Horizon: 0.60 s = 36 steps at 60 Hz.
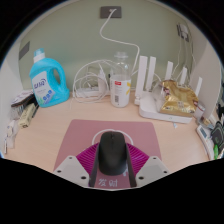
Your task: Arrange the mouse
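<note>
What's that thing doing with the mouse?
A hand-held gripper has a black computer mouse between its two fingers, over a pinkish mouse pad on the desk. Whether the fingers are pressing on it is hard to tell. Beyond the pad, near the wall, stand a blue detergent bottle, a clear bottle with a red label, a white router and a snack bag.

Mouse (110, 152) rear hidden (by fingers) — labels unreadable
</note>
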{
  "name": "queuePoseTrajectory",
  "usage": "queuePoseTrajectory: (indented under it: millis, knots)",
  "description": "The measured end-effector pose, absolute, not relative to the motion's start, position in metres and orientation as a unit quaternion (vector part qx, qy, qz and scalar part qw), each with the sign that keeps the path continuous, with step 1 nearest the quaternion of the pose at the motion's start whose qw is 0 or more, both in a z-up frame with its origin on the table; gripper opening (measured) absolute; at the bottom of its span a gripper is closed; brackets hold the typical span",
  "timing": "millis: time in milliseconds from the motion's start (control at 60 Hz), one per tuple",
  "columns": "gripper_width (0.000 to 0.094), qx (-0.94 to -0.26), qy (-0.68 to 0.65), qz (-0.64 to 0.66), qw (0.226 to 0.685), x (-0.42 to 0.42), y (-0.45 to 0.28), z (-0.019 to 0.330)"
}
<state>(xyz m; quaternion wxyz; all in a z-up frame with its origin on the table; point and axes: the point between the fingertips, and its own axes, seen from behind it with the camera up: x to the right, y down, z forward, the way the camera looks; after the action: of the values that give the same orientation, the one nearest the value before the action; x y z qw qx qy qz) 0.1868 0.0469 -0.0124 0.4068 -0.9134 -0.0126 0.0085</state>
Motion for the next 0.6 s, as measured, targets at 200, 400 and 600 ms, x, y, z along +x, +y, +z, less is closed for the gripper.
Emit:
queuePoseTrajectory:
  millis: [200, 400, 600]
  knots:
    - [0.0825, -0.908, -0.012, -0.017, 0.419, 0.192, 0.037, 0.017]
    - [0.0851, -0.892, 0.000, -0.046, 0.450, 0.191, -0.009, 0.087]
    - [0.0853, -0.877, 0.006, -0.074, 0.476, 0.181, -0.081, 0.147]
